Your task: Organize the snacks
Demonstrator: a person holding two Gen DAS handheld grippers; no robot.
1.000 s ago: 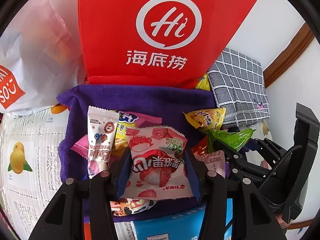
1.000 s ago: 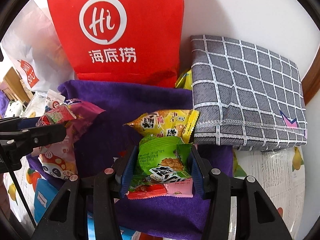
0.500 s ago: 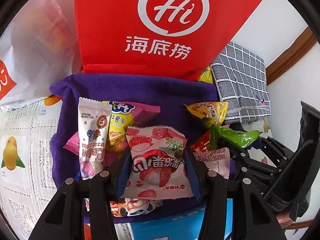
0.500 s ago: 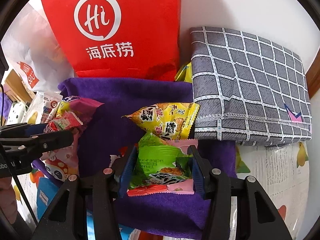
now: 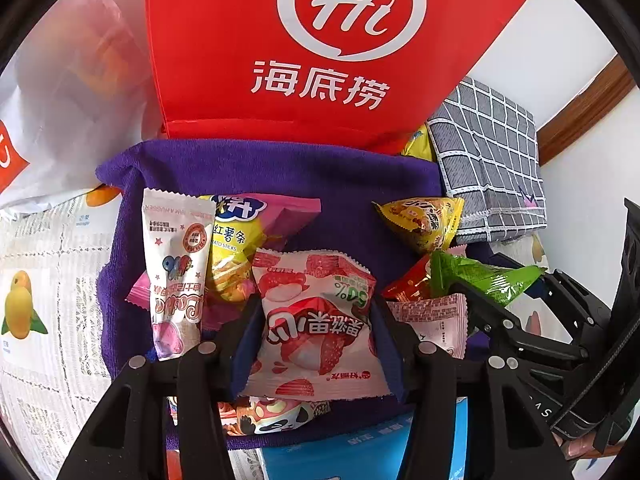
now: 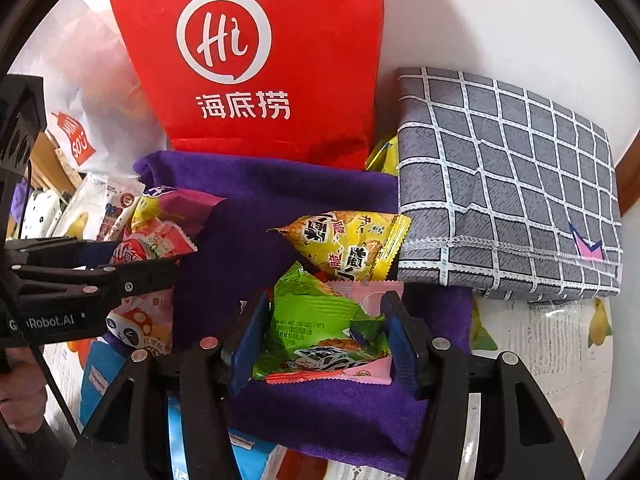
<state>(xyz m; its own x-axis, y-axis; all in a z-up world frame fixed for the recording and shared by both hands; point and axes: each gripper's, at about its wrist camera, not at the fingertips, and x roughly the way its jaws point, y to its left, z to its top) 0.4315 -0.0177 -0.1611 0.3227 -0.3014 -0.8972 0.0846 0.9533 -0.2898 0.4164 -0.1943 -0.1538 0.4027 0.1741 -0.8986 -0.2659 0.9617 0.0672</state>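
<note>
Holding a snack in each tool, we have the pink-and-white strawberry-printed foil packet (image 5: pixel 316 320) pinched across its width by the left gripper (image 5: pixel 316 340), blue pads pressed into both side edges so the pack hangs flat and facing us. It sits just above the purple terry towel (image 5: pixel 280 172), where the loose snacks are heaped. The right gripper (image 6: pixel 322 336) is likewise closed on a crinkled green foil snack bag (image 6: pixel 316 320), and a flat pink wrapper (image 6: pixel 360 376) seems caught under it between the same pads; we cannot tell whether that second pack is truly gripped or only riding along.

Around them lie a tall white-and-pink candy sachet (image 5: pixel 178 264), a yellow-and-pink sweet potato stick bag (image 5: pixel 248 236) and a yellow triangular cracker packet (image 6: pixel 348 244), all resting on the towel. Gripping at the sides, we judge, keeps the soft packs from folding.

Beyond the towel stands a red paper bag with a white "Hi" logo (image 5: pixel 340 40), beside a grey checked fabric pouch (image 6: pixel 508 184); either looks a likely destination, and the lift probably aims that way. The fruit-printed tablecloth (image 5: pixel 36 280) lies underneath.
</note>
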